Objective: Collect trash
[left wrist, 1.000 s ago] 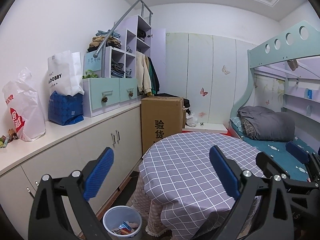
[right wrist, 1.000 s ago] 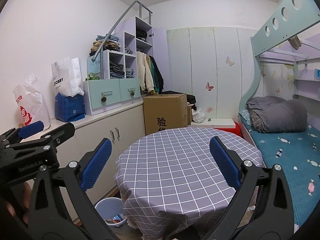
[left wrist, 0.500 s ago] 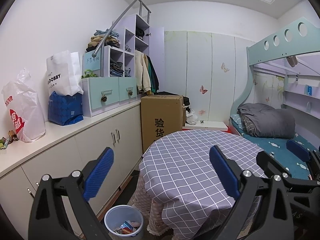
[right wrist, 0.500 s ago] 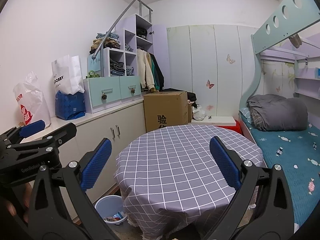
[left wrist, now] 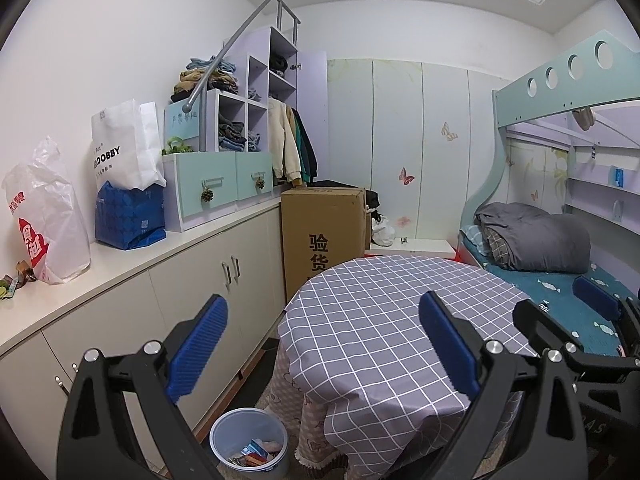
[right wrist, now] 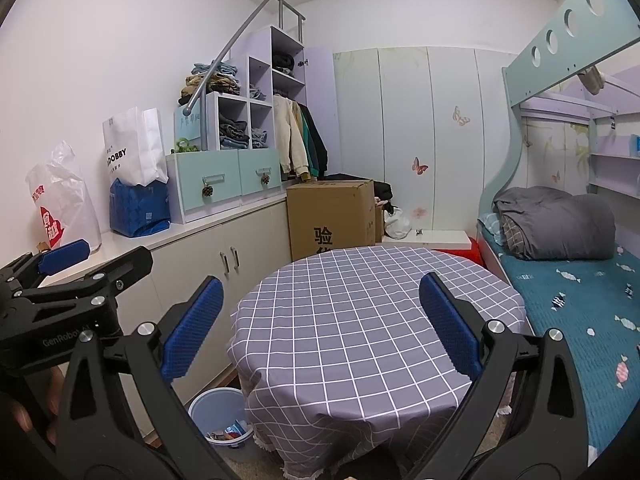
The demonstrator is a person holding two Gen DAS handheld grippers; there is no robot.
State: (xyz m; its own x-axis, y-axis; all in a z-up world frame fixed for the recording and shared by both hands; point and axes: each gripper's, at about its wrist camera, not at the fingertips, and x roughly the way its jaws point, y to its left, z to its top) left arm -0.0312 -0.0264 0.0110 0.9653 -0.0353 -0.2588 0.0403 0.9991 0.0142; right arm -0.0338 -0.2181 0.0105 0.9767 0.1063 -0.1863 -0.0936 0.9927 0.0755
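A pale blue trash bin with colourful wrappers inside stands on the floor between the cabinets and the round table; it also shows in the right wrist view. The table has a grey checked cloth with nothing on it. My left gripper is open and empty, above the table's left edge and the bin. My right gripper is open and empty, held over the near side of the table. The left gripper shows at the left of the right wrist view.
White cabinets run along the left wall, with plastic and paper bags and small wrappers on the counter. A cardboard box stands behind the table. A bunk bed with a grey duvet is at the right.
Both grippers have drifted slightly, so the table and bin have shifted a little in view. Both stay open and empty.
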